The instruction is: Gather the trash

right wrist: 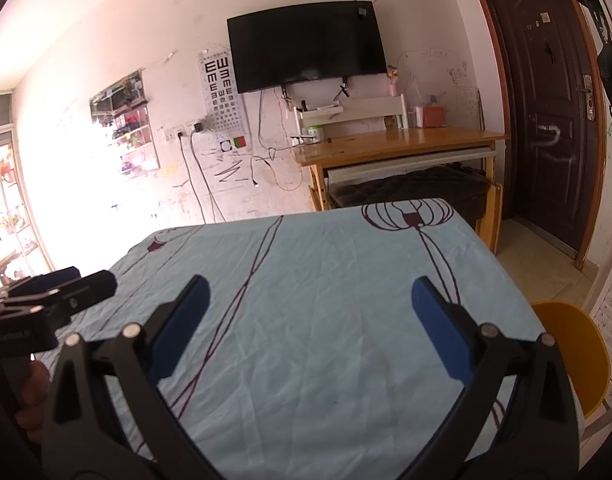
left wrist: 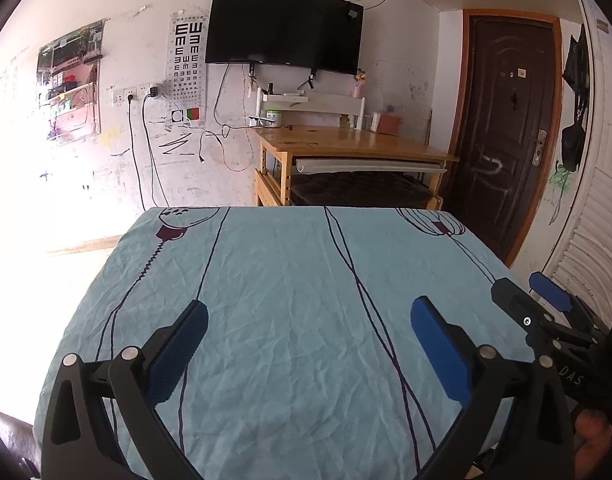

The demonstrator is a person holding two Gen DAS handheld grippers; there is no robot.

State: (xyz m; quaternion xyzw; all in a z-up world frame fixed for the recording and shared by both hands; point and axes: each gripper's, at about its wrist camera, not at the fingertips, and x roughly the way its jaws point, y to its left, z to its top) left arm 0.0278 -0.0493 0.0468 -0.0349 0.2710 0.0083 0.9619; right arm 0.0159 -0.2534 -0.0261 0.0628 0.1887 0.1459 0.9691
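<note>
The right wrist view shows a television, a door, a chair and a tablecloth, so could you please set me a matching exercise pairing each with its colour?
Things:
1. television
2. door
3. chair
4. tablecloth

Colours:
A. yellow
B. light blue with dark line drawings
C. black
D. dark brown

Pairs: 1-C, 2-D, 3-A, 4-B
</note>
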